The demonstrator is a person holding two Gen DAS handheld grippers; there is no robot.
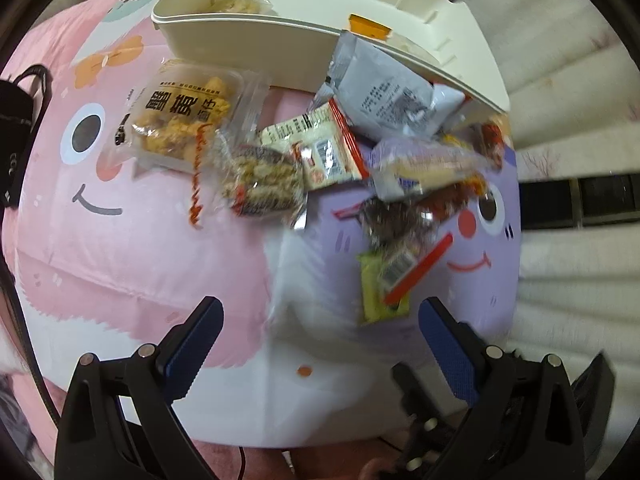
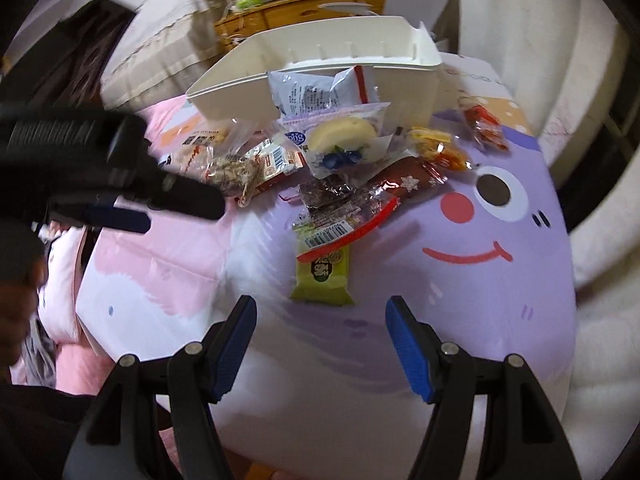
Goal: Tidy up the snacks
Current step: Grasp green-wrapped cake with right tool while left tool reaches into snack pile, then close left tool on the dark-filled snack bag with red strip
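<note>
A pile of snack packets lies on a pink and purple cartoon cloth (image 1: 132, 264) in front of a cream plastic bin (image 1: 240, 40) that holds one snack. A clear tray of yellow crackers (image 1: 180, 120) is at the left, a grey packet (image 1: 384, 92) leans on the bin, and a green packet (image 1: 382, 288) is nearest. My left gripper (image 1: 320, 324) is open and empty, short of the pile. My right gripper (image 2: 322, 320) is open and empty just before the green packet (image 2: 322, 276). The left gripper also shows at the left of the right wrist view (image 2: 116, 184).
The cream bin (image 2: 320, 68) stands at the far edge of the cloth (image 2: 480, 300). A white quilted surface (image 2: 520, 40) rises at the right. A wooden cabinet (image 2: 304, 12) with clutter stands behind. A black strap and device (image 1: 20, 120) sit at the left edge.
</note>
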